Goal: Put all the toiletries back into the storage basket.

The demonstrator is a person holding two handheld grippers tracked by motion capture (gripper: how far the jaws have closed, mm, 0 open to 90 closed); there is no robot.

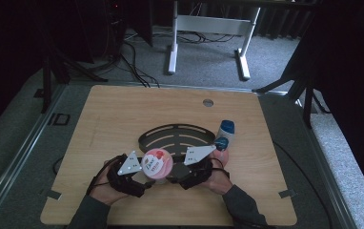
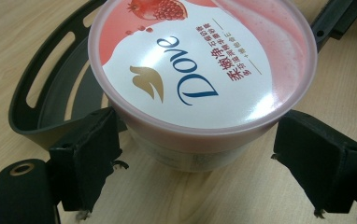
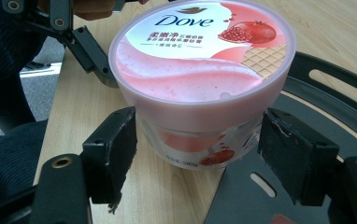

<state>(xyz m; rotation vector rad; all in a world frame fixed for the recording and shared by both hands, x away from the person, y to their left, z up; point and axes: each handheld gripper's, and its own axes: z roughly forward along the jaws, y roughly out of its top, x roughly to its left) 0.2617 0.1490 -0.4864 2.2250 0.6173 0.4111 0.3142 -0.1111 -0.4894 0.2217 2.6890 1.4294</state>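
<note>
While the pink tub (image 1: 157,165) stands on the worktop (image 1: 123,114) beside the black tray (image 1: 170,136), both grippers, left (image 1: 139,179) and right (image 1: 180,174), flank it with fingers (image 2: 90,154) apart.

Dove tub (image 1: 158,165): pink lid rim, lid print split white and speckled pink, dark blue logo, gold dove mark, red pomegranate, tan waffle grid; clear body with pink-red label. Tray (image 1: 176,131): black, slotted. Desk (image 1: 123,109): light wood grain. Both claws, left (image 2: 204,163) and right (image 3: 197,154): black pads, grey triangular top plates. Bottle (image 1: 226,128) far right: white with blue cap. Another blue cap (image 1: 221,142) just near it sits on something pink.
</note>
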